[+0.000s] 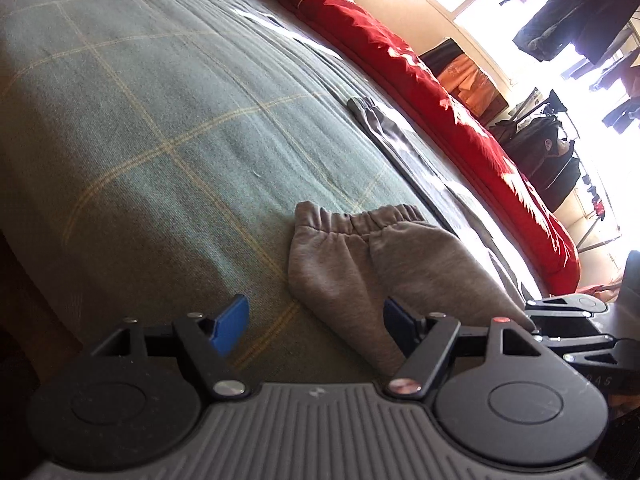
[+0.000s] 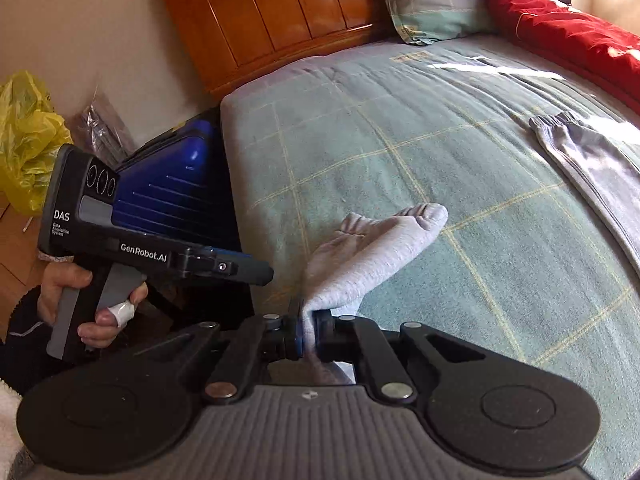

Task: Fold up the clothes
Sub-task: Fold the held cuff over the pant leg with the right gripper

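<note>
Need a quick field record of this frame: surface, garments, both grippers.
surface: bed, green checked cover
garment 1: grey pants, one end lifted, cuffs on the bed
garment 2: second grey pants, flat, toward the red quilt
right gripper: shut on grey pants
left gripper: open, holding nothing, beside the pants

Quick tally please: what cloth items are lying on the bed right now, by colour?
Grey garments: 2, the small sweatpants pinched by the right gripper, and the long trousers
Red quilt: 1
Checked pillow: 1
Total: 4
</note>
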Available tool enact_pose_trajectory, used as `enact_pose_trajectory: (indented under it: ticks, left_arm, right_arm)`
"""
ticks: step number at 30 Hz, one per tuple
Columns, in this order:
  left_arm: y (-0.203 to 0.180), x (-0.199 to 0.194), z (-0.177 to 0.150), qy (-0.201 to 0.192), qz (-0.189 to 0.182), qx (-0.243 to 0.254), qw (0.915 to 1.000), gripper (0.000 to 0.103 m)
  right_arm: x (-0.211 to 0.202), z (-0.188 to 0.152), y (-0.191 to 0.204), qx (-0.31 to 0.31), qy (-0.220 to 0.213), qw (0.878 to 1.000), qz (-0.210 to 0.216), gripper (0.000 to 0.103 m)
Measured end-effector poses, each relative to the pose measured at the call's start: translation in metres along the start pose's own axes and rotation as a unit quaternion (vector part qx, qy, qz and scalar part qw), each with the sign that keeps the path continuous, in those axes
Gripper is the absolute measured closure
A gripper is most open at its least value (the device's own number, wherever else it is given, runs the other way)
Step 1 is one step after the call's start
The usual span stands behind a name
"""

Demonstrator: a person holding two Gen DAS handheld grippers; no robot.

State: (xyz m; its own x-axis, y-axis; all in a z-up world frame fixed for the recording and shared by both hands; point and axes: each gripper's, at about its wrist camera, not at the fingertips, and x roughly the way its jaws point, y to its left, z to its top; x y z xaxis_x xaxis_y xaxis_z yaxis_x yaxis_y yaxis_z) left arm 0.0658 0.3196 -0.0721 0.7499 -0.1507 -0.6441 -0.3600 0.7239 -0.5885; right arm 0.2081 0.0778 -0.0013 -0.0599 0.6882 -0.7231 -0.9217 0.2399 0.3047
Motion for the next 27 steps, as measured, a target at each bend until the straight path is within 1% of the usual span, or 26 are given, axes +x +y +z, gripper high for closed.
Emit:
enact_pose_trajectory:
  ticks: [5,8,11,14,16,19,21,22,25,27]
  left_arm:
    - [0.003,-0.009,-0.001,-0.003,-0.004,-0.013,0.9999,0.029]
    - [-0.001,-0.009,-0.003,-0.001,-0.004,-0.009,0.9999,0.029]
    - [-0.005,-0.008,-0.005,0.002,-0.005,-0.004,1.0000,0.029]
    - [-0.008,-0.004,-0.006,0.008,-0.007,0.001,0.9999,0.029]
    - [-0.013,0.000,-0.005,0.013,-0.010,0.006,0.9998,0.029]
    - [-0.021,0.007,-0.005,0.022,-0.019,0.016,0.9994,0.029]
    - [-0.027,0.011,-0.005,0.028,-0.025,0.023,0.9990,0.029]
    - [-0.030,0.014,-0.004,0.030,-0.028,0.026,0.9988,0.029]
    - [-0.034,0.016,-0.005,0.033,-0.030,0.031,0.9985,0.029]
    - [-0.036,0.016,-0.005,0.034,-0.031,0.033,0.9984,0.029]
  right_arm:
    - [0.028,-0.024,0.016,-0.014,0.058,0.998,0.022,0.094]
    - [0.050,-0.042,0.021,-0.013,0.099,0.995,0.031,0.087]
    - [0.058,-0.055,0.019,-0.006,0.123,0.992,0.021,0.081]
    - [0.047,-0.057,0.015,0.003,0.113,0.993,0.017,0.074]
    - [0.031,-0.055,0.011,0.005,0.097,0.995,0.005,0.063]
    - [0.012,-0.049,0.001,0.018,0.073,0.997,-0.008,0.060]
    - [0.004,-0.046,-0.010,0.039,0.056,0.998,-0.007,0.058]
    - [0.003,-0.044,-0.017,0.055,0.049,0.997,-0.006,0.056]
    - [0.011,-0.042,-0.042,0.106,0.039,0.994,-0.005,0.056]
    - [0.020,-0.044,-0.060,0.147,0.037,0.988,0.000,0.056]
